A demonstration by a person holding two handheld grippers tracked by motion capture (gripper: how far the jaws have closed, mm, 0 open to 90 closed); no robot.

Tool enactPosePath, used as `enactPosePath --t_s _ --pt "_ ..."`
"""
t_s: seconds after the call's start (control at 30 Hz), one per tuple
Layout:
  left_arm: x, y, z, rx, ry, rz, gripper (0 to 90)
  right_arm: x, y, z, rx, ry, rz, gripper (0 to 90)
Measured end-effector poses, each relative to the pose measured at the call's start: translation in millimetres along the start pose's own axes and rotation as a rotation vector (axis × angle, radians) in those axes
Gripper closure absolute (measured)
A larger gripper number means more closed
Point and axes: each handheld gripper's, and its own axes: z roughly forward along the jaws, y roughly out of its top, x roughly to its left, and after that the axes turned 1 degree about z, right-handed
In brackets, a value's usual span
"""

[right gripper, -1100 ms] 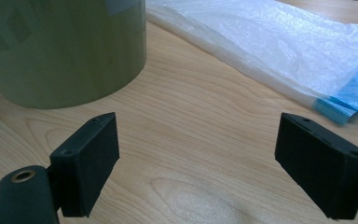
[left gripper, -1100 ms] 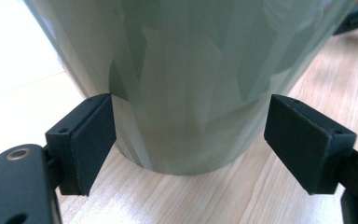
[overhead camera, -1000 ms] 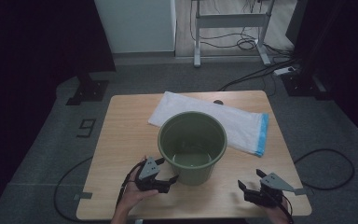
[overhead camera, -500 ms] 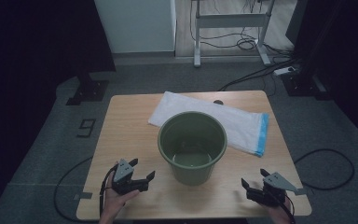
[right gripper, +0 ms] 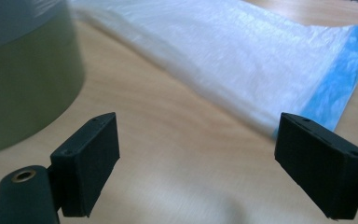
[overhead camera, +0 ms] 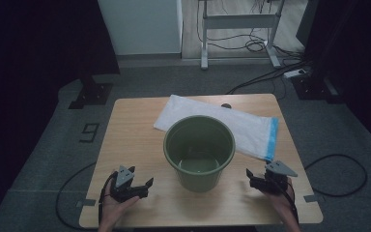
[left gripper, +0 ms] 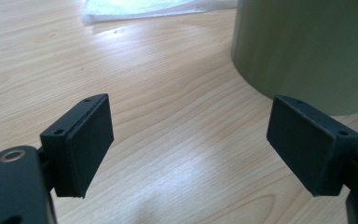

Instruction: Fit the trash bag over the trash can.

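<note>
The green bucket [overhead camera: 199, 152] is sitting mid-worktop [overhead camera: 130, 140] on a flimsy, slippery-looking plastic bag [overhead camera: 241, 126], flanked by the left tool [overhead camera: 134, 186] and right tool [overhead camera: 257, 180], both released, and is probably best being gripped at its stiff, light rim.

A green bucket [overhead camera: 199, 151] stands upright and empty, its far side overlapping the flat white plastic bag [overhead camera: 251, 128].

I read the table [overhead camera: 130, 130] as pale wood grain, smooth with slight sheen. Green bucket [overhead camera: 199, 151] looks matt plastic. White bag [right gripper: 242, 56] along the far edge is thin crinkled glossy plastic film, blue-banded. Jaw pads matt black, finely textured.
</note>
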Motion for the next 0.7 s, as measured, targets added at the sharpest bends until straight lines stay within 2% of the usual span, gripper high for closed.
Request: enactPosePath --t_s 0.07,0.1,0.13,0.27,0.33,0.4,0.47,0.5,0.53,0.57,0.7 --pt "1.4 -1.9 -0.5 0.005 0.003 -0.002 14.4 -5.6 7.8 9.9 0.001 -0.002 0.012 13.5" --pt "3.2 -4.0 -0.3 0.01 0.012 -0.01 14.4 -9.8 14.9 20.7 0.014 -0.001 0.01 13.6" --pt "3.2 -4.0 -0.3 0.01 0.012 -0.01 14.4 -9.8 14.9 20.7 0.014 -0.001 0.01 13.6" --pt "5.5 -7.2 0.4 0.017 0.011 -0.025 14.4 -13.9 20.8 44.7 0.078 0.011 0.018 14.1" --pt "5.1 -8.0 0.3 0.021 0.013 -0.024 14.4 -13.6 21.2 53.5 0.091 0.019 0.014 15.8" --pt "4.7 -8.4 -0.4 0.021 0.014 -0.02 14.4 -11.4 21.3 62.0 0.128 0.023 -0.001 15.8" --pt "5.1 -9.0 -0.9 0.018 0.012 -0.022 14.4 -8.6 21.9 67.9 0.156 0.017 -0.02 16.5" --pt "6.2 -9.5 -0.8 0.018 0.014 -0.025 14.5 -5.7 24.2 70.8 0.172 -0.004 -0.022 21.4" --pt "6.2 -9.5 -0.8 0.018 0.014 -0.025 14.6 -5.7 24.2 70.8 0.172 -0.004 -0.022 21.4" --pt "6.8 -9.8 -0.8 0.008 0.029 -0.022 15.1 -4.2 26.7 72.4 0.166 0.0 -0.021 25.8" --pt "7.3 -9.2 -1.0 -0.005 0.031 -0.028 15.4 -0.7 29.8 78.5 0.181 0.007 -0.032 27.7"
